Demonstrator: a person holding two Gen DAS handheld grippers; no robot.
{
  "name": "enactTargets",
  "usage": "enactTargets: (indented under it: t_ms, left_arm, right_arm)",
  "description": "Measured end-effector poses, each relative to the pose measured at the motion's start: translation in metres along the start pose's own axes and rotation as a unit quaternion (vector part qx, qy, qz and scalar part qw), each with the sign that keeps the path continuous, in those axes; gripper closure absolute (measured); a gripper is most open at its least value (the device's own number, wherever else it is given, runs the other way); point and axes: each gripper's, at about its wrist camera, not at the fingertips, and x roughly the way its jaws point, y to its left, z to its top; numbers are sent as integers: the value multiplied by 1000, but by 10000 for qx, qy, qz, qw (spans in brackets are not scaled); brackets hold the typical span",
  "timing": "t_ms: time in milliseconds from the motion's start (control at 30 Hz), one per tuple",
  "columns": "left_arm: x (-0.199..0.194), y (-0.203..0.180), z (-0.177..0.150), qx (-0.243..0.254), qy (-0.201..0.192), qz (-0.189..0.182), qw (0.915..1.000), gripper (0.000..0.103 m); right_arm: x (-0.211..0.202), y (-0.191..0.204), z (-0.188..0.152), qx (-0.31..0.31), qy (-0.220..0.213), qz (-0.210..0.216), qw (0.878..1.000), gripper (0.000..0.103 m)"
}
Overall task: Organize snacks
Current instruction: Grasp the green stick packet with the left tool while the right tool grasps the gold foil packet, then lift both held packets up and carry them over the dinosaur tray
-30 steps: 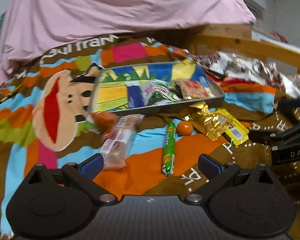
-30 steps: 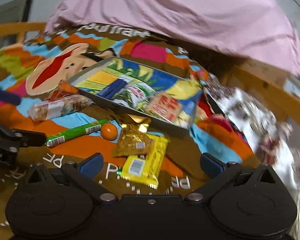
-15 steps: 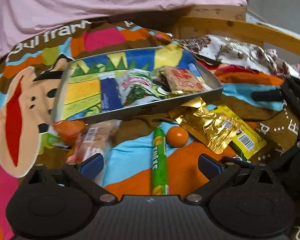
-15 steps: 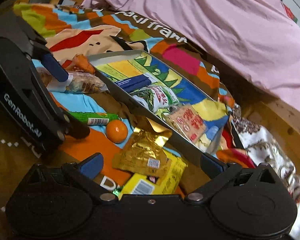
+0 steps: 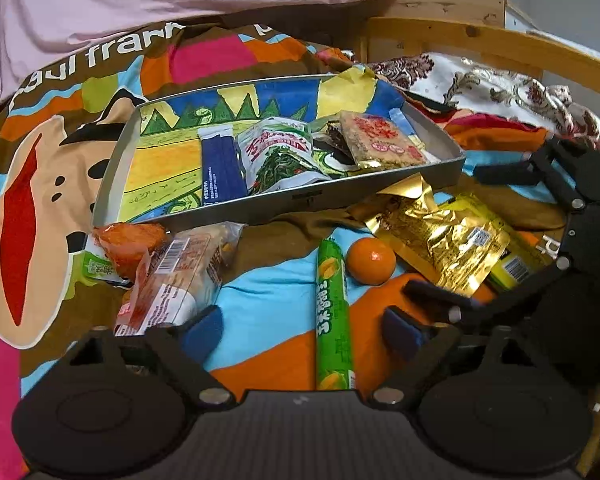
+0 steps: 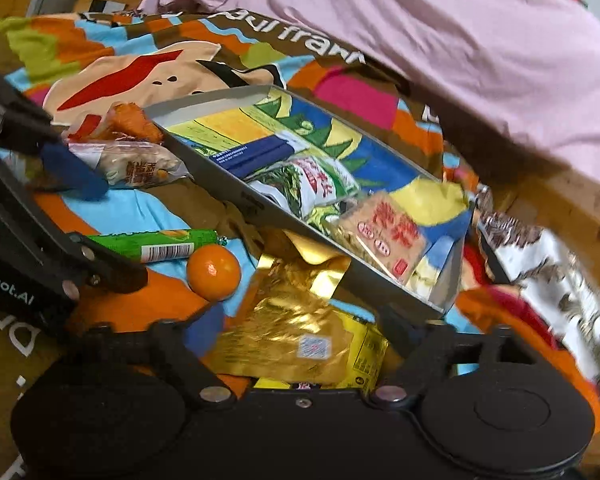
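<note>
Both jaws have just been closing, neither gripping yet. Left gripper [image 5: 300,332] partly open, green stick snack [image 5: 333,316] lying between its fingers, untouched. Right gripper [image 6: 296,332] partly open over gold packet [image 6: 288,320], pads clear of it. Landmark: metal tray [image 5: 284,204], holding blue, green-white and red-print packets. Orange [image 5: 371,261] just in front of tray, stick snack beside it, bread packet [image 5: 176,276] off tray's front-left corner.
</note>
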Motion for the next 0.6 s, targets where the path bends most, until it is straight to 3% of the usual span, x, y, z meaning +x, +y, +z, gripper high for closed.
enactTargets:
  t_ms: [233,367,467,600]
  left_arm:
    - [0,-9,2,115,20,-116,9999,54]
    - [4,-14,2,144,207,-132,9996,60]
    - [5,-10,3,-168,307,-177,9992,64]
    - [0,-5,2,-491,313,-159,9982,81]
  right_arm:
    - [-2,2,0,-37,12,40,10000,34]
    - [-4,-3,0,102,80,66,9999,39]
    - [-9,-3,-1,132,106,91,9998,40]
    - [-24,-6,-4,300,212,144,9992,41]
